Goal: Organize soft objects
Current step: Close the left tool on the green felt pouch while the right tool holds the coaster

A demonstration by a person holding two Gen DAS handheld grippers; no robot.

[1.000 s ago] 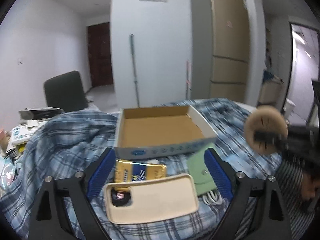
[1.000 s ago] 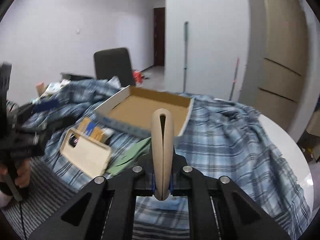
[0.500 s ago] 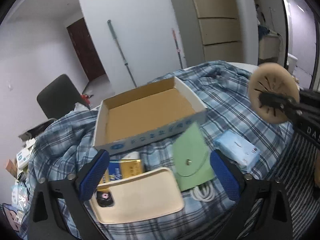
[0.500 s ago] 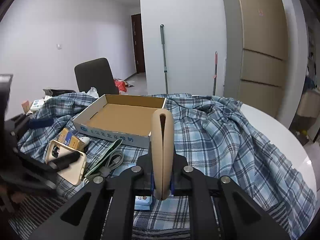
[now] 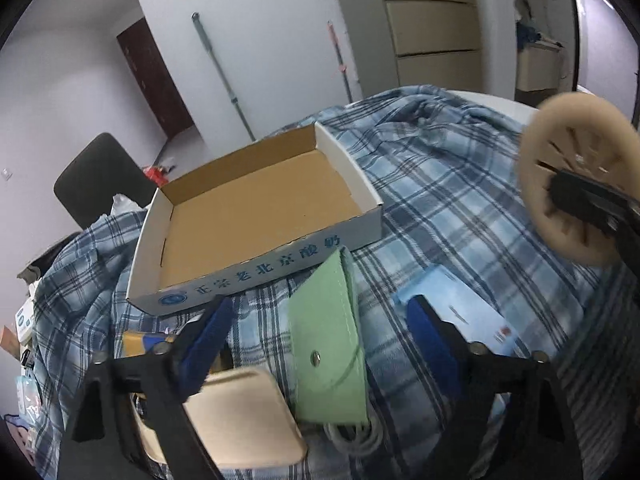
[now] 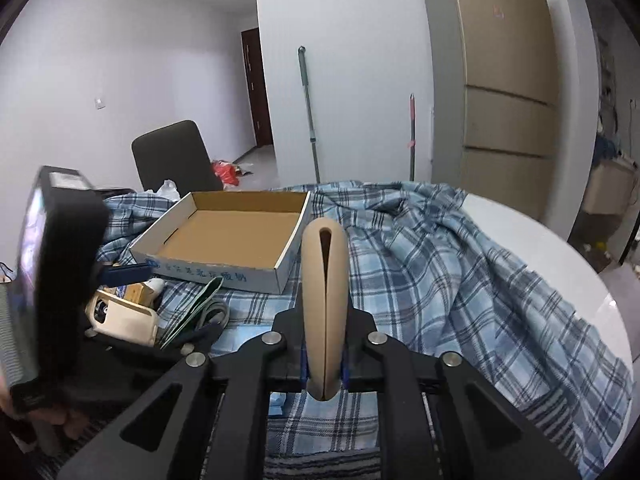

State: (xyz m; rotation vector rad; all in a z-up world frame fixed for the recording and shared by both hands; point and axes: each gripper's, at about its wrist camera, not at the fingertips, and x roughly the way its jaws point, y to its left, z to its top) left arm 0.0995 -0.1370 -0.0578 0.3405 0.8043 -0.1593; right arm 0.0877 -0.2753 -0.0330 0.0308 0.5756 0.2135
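Note:
A green snap pouch [image 5: 328,352] lies on the plaid cloth in front of an open cardboard box [image 5: 256,216]. My left gripper [image 5: 320,340] hangs over it, one blue pad on each side. Its jaws are closing and the pads stand clear of the pouch. A coiled white cable [image 5: 352,436] peeks out from under the pouch's near end. My right gripper [image 6: 325,372] is shut on a beige round sponge disc [image 6: 324,300], seen edge-on and held above the cloth. The left wrist view shows the same disc [image 5: 580,184] at the right, with slits in its face.
A beige phone case [image 5: 240,420] and a yellow-blue packet [image 5: 140,340] lie left of the pouch, a blue tissue pack [image 5: 460,308] to its right. The plaid cloth [image 6: 460,272] covers a white round table [image 6: 560,248]. Behind stand a dark chair [image 6: 172,156] and a tall fridge [image 6: 504,80].
My left gripper moved right and dipped, from over the phone case to astride the green pouch, and its jaws narrowed. The right gripper still holds the disc, now steady.

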